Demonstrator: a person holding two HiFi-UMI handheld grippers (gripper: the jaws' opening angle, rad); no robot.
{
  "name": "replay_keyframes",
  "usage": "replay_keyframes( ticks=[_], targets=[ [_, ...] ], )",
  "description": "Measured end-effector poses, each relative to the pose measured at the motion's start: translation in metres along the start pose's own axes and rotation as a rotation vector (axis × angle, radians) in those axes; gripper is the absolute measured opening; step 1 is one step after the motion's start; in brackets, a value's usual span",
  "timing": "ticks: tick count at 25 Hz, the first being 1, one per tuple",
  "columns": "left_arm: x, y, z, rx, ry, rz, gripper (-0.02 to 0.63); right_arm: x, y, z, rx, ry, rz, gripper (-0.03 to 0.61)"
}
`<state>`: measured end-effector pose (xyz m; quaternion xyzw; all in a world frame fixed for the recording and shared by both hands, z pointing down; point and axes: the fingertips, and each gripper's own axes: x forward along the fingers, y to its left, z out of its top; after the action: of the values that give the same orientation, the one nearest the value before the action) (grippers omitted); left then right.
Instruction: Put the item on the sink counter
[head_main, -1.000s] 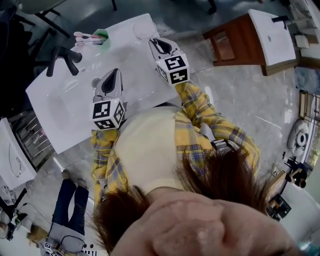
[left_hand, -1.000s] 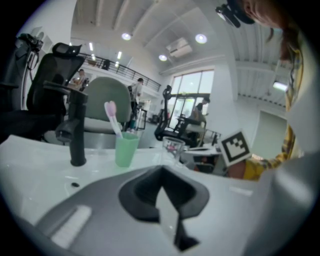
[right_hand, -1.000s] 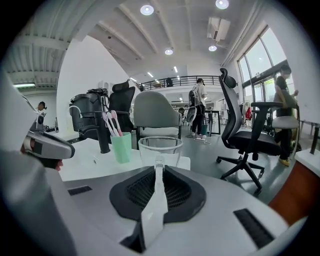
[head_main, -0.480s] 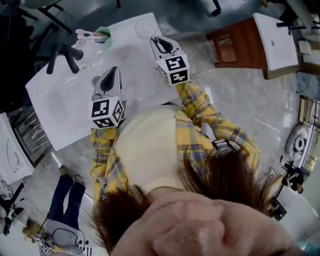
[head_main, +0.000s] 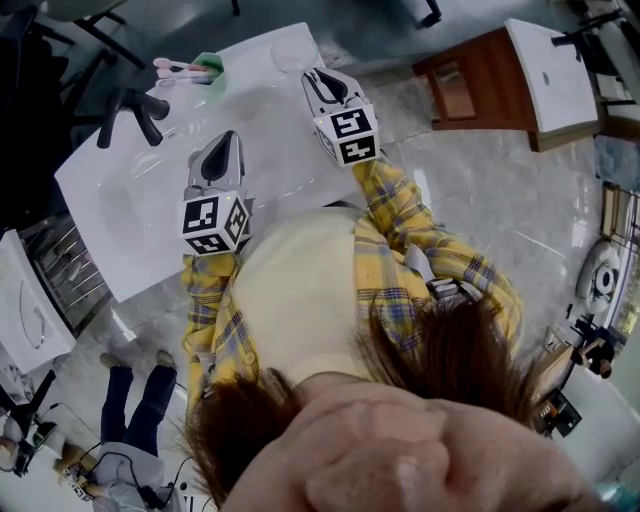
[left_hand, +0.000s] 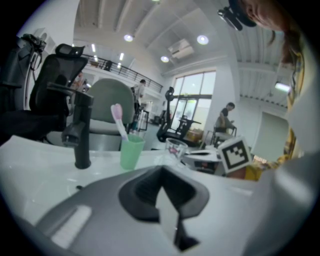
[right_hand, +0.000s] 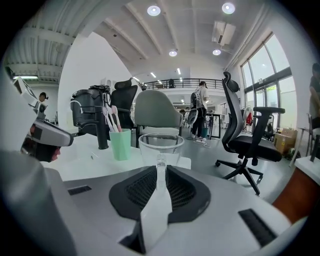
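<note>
Little has shifted: left gripper (head_main: 226, 142) and right gripper (head_main: 321, 84) hover, fingers pressed together, and a nudge toward 11 o'clock could knock the glass (head_main: 291, 54) off the sink counter (head_main: 262, 110).

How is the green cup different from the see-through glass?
The green cup is solid green, but the clear glass is see-through. The green cup holds toothbrushes, while the clear glass is empty. Both are upright on the white counter.
</note>
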<state>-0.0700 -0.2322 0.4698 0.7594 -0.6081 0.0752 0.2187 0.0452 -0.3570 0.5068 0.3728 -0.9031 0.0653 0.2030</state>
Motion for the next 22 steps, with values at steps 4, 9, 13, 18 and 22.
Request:
replay_keyframes(
  ticks=[4,9,13,18,22],
  targets=[
    [-0.006,0.000,0.002,0.005,-0.011,-0.011,0.006,-0.002,0.004,-0.004,-0.006,0.030,-0.003,0.040],
    [-0.012,0.002,0.003,0.009,-0.017,-0.026,0.006,-0.009,0.004,0.000,-0.001,0.031,-0.046,0.083],
    [-0.018,0.000,0.002,0.019,-0.020,-0.048,0.006,-0.021,0.004,0.003,-0.003,0.025,-0.081,0.083],
    [-0.024,0.000,0.002,0.024,-0.025,-0.072,0.006,-0.034,0.007,0.005,-0.001,0.019,-0.121,0.083],
    [-0.030,0.000,0.002,0.025,-0.028,-0.086,0.006,-0.047,0.014,0.003,0.011,0.017,-0.142,0.083]
  ],
)
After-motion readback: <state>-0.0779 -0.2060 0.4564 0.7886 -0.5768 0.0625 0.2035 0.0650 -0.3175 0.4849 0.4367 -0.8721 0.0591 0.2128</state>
